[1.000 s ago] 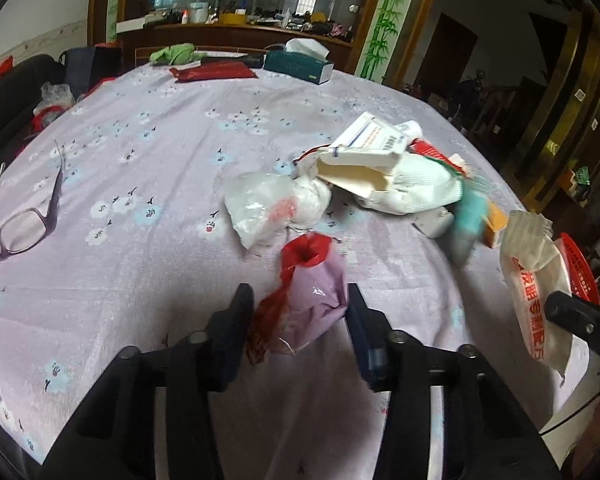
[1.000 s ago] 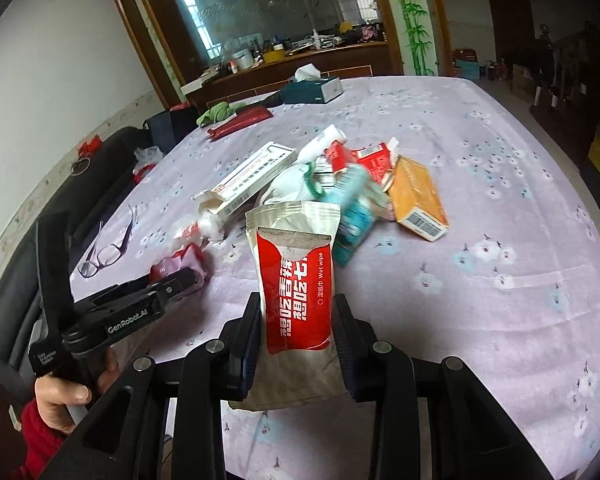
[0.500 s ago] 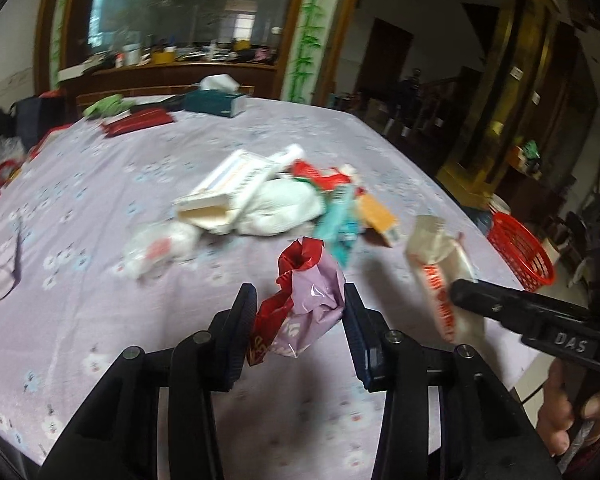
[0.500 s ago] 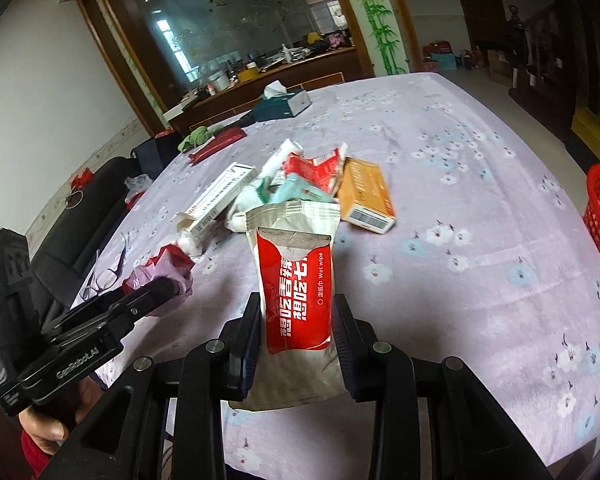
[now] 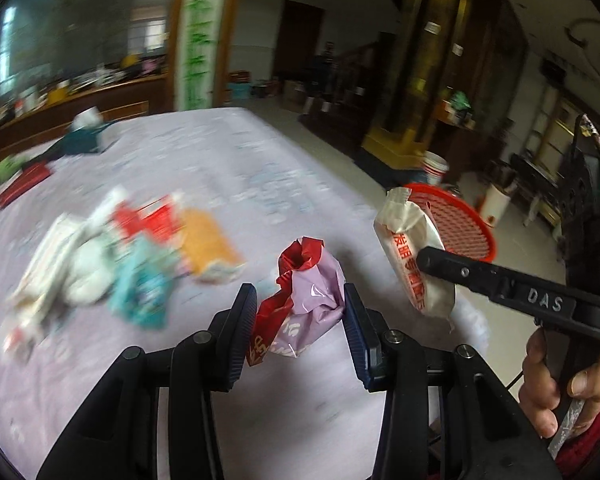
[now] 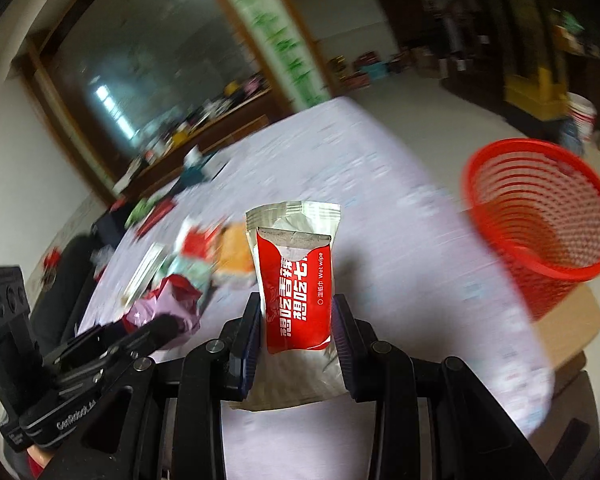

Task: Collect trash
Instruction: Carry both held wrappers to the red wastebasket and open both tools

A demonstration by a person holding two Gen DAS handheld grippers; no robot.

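Your left gripper (image 5: 300,312) is clamped on the crumpled wrapper (image 5: 310,280), your right gripper (image 6: 296,320) on the wet wipe pack (image 6: 296,284). The red basket (image 6: 540,224) sits ahead and right of the right jaws. Opening too early may drop these 2 pieces outside its rim

Two wrist fisheyes, close over the worktop (image 5: 228,168).
Each looks forward along its tongs; both share the red basket (image 6: 540,216), right of frame.
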